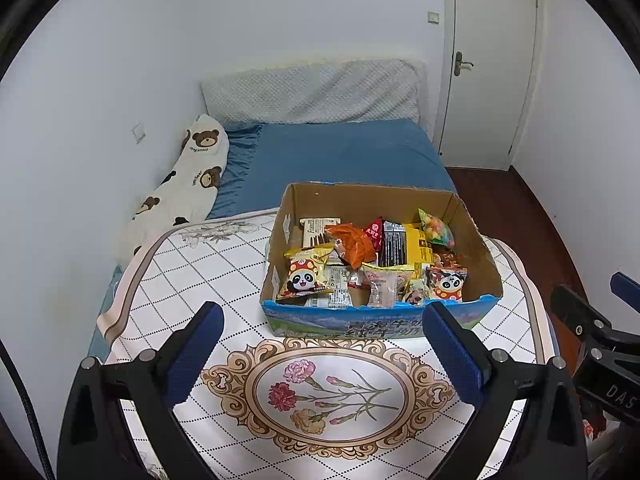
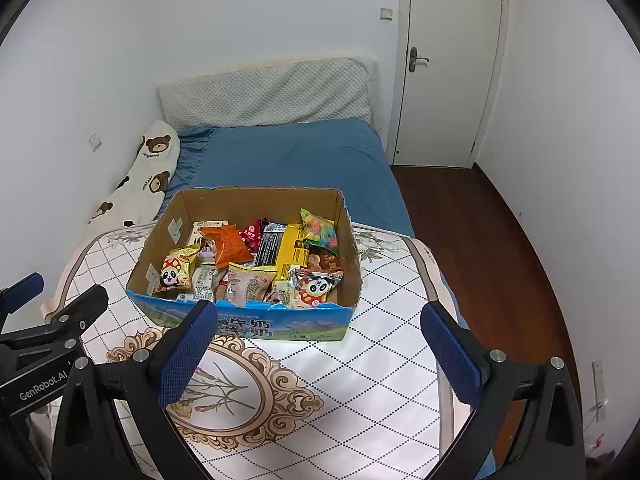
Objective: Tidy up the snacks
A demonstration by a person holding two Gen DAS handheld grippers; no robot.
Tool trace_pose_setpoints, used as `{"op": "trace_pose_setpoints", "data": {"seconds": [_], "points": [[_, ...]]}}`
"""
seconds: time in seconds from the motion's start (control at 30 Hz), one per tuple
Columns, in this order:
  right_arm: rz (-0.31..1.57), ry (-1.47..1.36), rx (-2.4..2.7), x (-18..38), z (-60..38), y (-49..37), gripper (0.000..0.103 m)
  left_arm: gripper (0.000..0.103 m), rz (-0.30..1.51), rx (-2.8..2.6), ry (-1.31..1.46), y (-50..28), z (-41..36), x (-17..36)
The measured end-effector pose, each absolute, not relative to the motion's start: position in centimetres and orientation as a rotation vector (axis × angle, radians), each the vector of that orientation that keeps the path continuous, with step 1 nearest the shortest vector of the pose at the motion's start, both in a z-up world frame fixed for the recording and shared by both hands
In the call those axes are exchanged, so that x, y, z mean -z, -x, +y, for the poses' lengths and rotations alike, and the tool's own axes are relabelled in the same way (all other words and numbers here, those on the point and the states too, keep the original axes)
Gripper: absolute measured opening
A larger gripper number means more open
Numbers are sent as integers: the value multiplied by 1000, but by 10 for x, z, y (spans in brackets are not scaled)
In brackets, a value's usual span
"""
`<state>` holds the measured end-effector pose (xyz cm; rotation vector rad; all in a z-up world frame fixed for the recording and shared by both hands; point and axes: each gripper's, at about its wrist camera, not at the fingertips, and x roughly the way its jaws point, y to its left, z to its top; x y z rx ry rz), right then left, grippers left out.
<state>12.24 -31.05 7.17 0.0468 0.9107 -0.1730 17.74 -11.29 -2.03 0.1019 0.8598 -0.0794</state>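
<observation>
An open cardboard box with a blue printed front stands on a white floral-patterned cloth. Several snack packets fill it: a panda packet, an orange packet, a yellow packet and a bag of colourful sweets. My left gripper hovers open in front of the box, nothing between its blue pads. My right gripper is likewise open and empty, just short of the box front.
The cloth covers the foot of a bed with a blue sheet, a bear-print pillow along the left wall and a grey headboard cushion. A white door and dark wood floor lie to the right.
</observation>
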Motion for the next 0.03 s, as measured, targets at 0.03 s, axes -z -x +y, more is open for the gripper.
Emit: {"op": "trace_pose_setpoints", "data": {"seconds": [0.03], "points": [[910, -46, 173, -72, -310, -122, 103, 102, 860, 80, -101, -177, -113, 21]]}}
